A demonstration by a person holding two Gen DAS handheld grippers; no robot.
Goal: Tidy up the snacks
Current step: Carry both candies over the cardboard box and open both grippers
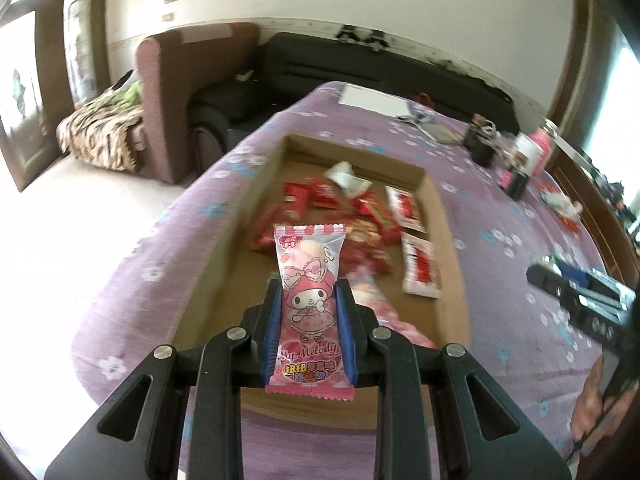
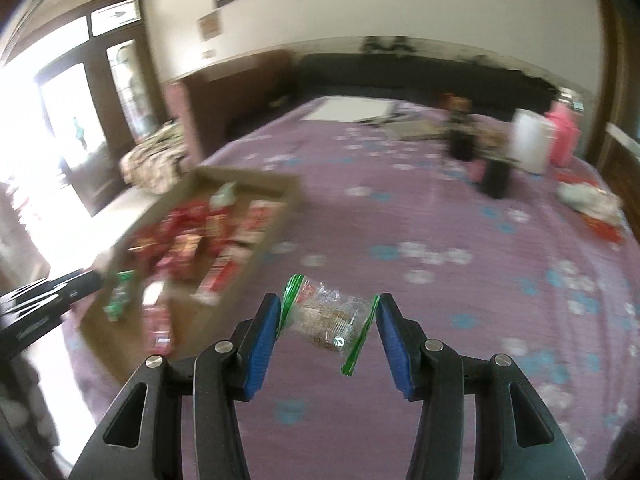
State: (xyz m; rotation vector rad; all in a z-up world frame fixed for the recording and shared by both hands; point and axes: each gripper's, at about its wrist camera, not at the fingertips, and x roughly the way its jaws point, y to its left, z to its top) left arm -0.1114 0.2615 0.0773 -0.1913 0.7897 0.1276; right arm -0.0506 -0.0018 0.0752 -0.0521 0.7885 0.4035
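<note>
Between the left tool's blue pads a pink cartoon-printed packet is showing; beyond it, red snacks are lying in a brown box on the purple flowered counter.

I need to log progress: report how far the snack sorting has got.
Done: many red wrapped snacks already lie in the shallow cardboard box. In hand: the left gripper holds a pink My Melody candy packet above the box; the right gripper holds a clear green-edged biscuit packet over the purple flowered cloth. Left: placing both.
</note>
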